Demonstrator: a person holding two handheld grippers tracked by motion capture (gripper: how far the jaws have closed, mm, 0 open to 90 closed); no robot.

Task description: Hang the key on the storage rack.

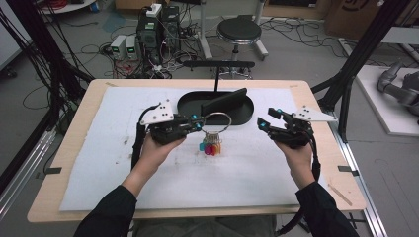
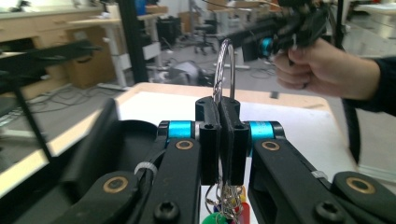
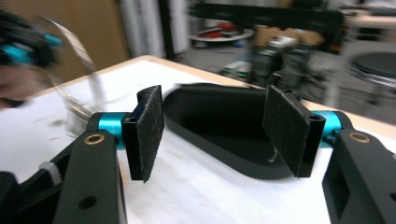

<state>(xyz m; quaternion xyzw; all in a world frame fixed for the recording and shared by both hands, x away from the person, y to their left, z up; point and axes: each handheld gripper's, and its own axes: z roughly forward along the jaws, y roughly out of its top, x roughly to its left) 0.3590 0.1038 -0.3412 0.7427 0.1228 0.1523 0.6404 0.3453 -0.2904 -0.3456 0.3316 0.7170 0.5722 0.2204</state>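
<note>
In left tongs (image 1: pixel 197 123) — silver key ring (image 1: pixel 217 122), coloured tags

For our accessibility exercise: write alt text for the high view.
The left gripper clamps a large metal key ring, its coloured tags dangling above the white mat. The right gripper stands open beside a black tray.
</note>
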